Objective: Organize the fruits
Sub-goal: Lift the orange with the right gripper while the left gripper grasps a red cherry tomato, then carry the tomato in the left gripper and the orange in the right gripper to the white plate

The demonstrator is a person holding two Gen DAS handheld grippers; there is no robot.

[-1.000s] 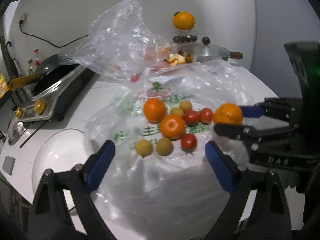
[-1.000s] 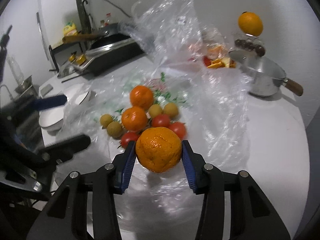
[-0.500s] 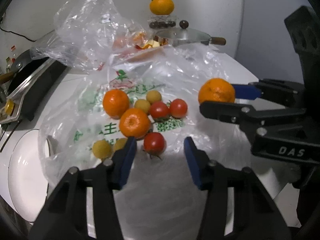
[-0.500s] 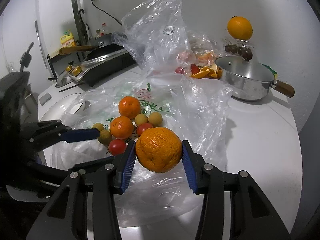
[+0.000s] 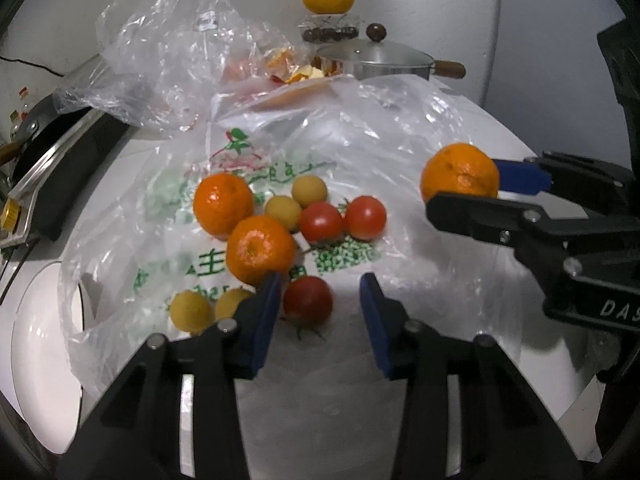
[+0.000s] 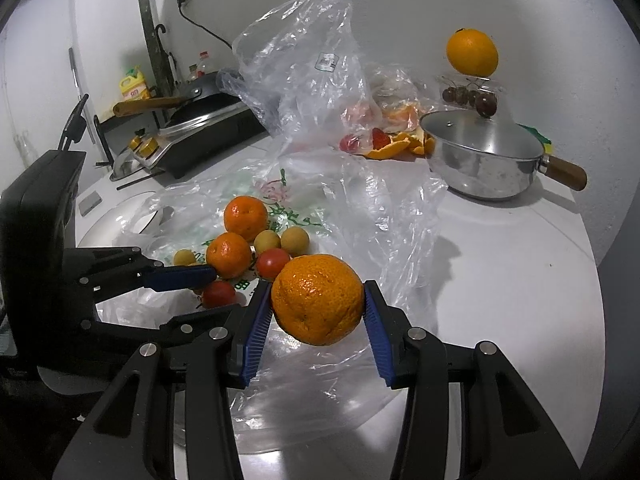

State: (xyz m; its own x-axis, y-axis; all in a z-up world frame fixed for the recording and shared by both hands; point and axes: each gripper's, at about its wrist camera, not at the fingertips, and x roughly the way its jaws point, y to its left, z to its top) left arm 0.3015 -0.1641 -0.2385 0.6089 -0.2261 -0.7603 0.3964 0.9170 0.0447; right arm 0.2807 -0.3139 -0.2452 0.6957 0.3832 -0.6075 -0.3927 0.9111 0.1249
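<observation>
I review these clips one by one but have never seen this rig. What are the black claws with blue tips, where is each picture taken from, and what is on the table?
There is no robot here: a person holds a two-finger gripper in each hand, each with a fisheye camera looking along its fingers. The right-hand view shows the right gripper clamped on a mandarin. The left-hand view shows the left gripper, whose jaws have just been closing around a red tomato without pressing it yet. Both lie over a printed plastic bag spread on the white table, carrying more mandarins, tomatoes and small yellow fruits. Behind stands a lidded pot.
</observation>
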